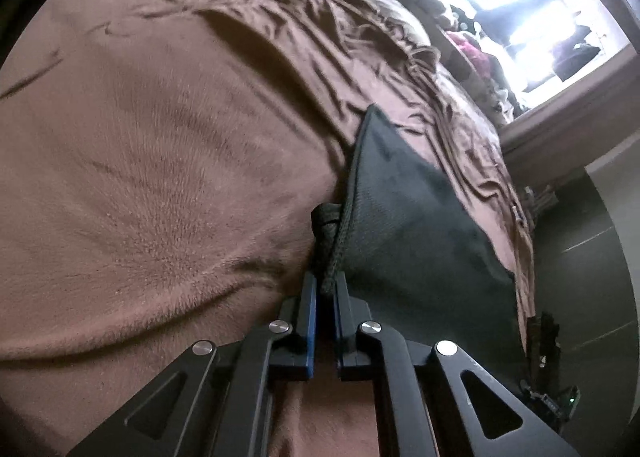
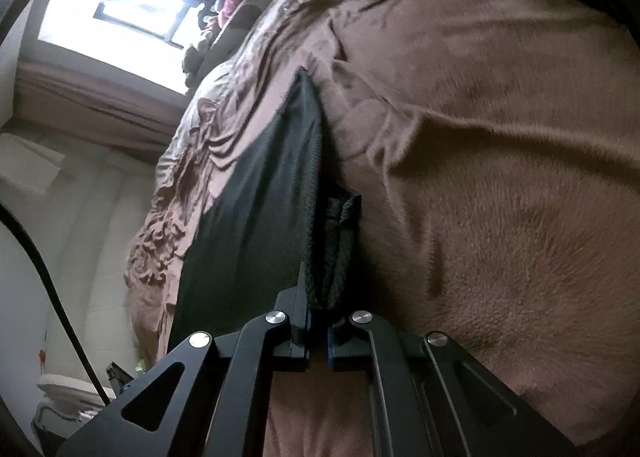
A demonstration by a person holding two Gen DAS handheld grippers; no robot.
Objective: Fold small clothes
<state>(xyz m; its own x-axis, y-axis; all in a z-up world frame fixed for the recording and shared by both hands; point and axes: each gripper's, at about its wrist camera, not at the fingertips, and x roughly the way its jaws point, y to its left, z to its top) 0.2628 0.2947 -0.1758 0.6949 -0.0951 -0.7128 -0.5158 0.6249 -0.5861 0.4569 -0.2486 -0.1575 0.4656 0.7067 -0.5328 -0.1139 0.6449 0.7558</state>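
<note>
A dark green mesh garment [image 1: 404, 217] hangs stretched above a brown fuzzy blanket [image 1: 160, 177] on a bed. My left gripper [image 1: 327, 289] is shut on the bunched hem at one corner of the garment. My right gripper [image 2: 320, 305] is shut on the opposite bunched corner of the same garment [image 2: 256, 217]. The cloth is held taut between the two grippers, with its far corner pointing up toward the window. The blanket [image 2: 500, 177] lies just beyond both grippers.
A bright window [image 1: 520, 17] with clothes piled on its sill is beyond the bed. The rumpled bed edge [image 2: 172, 197] drops to a pale floor. A black cable [image 2: 52, 277] crosses the right wrist view at left.
</note>
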